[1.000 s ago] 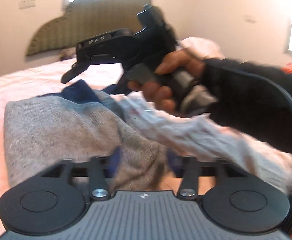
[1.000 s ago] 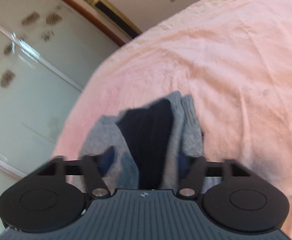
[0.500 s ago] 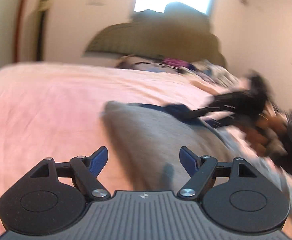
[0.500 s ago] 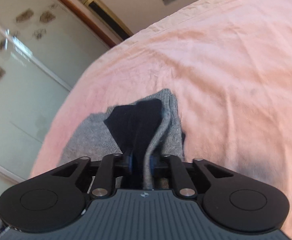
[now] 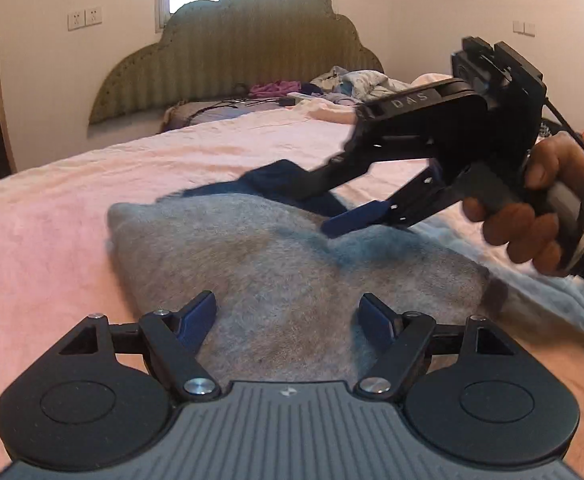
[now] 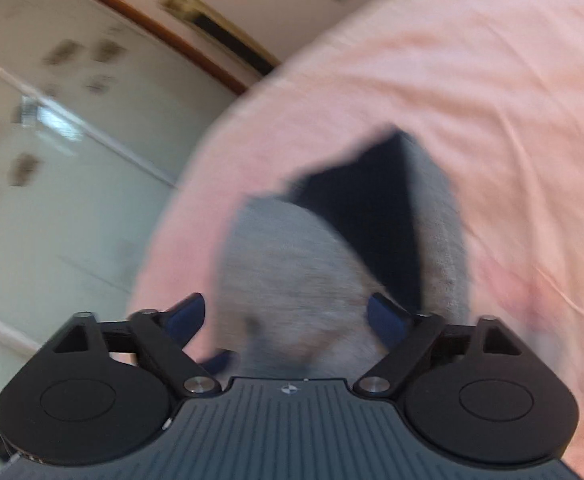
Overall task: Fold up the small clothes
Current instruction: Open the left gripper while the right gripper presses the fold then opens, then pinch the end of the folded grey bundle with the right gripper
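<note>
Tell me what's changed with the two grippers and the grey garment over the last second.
The right gripper, shut on the grey garment's edge half a second ago, has let go; its jaws now stand open above the cloth. The left gripper opened before that and stays open. The garment still lies on the pink bedsheet, dark navy part showing.

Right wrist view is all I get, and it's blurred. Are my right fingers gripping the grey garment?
Observer: No. In the left wrist view the right gripper is open, hovering above the grey garment.
Operator: And the left one?
Observer: The left gripper is open too, low over the garment's near edge.
Operator: Anything else on the bed?
Observer: A pile of clothes lies near the headboard.
</note>
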`<action>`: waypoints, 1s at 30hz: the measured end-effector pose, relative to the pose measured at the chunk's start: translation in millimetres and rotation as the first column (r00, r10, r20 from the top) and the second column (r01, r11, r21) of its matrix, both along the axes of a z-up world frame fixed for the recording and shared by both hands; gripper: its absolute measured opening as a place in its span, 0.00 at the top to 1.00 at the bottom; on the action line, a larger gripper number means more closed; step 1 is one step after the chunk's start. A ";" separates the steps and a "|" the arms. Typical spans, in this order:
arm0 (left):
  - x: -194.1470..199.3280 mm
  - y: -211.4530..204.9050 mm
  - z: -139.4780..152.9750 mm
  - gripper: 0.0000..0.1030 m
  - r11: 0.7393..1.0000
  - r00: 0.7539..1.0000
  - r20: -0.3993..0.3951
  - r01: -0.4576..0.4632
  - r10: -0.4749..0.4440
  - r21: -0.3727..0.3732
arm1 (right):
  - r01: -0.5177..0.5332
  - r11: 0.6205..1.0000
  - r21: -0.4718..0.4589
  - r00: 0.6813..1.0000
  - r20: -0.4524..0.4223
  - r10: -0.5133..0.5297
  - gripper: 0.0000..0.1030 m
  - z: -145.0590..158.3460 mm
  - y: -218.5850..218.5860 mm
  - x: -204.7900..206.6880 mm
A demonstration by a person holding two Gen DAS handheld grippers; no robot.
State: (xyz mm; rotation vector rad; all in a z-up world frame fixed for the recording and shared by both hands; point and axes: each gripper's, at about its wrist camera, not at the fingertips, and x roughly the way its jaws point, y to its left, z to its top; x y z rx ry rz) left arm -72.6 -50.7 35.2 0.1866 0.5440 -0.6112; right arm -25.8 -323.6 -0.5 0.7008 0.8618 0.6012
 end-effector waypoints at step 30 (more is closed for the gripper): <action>-47.6 51.1 -0.3 0.78 1.000 0.990 -0.143 0.008 -0.004 0.025 | -0.029 0.985 -0.168 0.997 -0.071 0.017 0.93 -5.5 -43.1 -113.5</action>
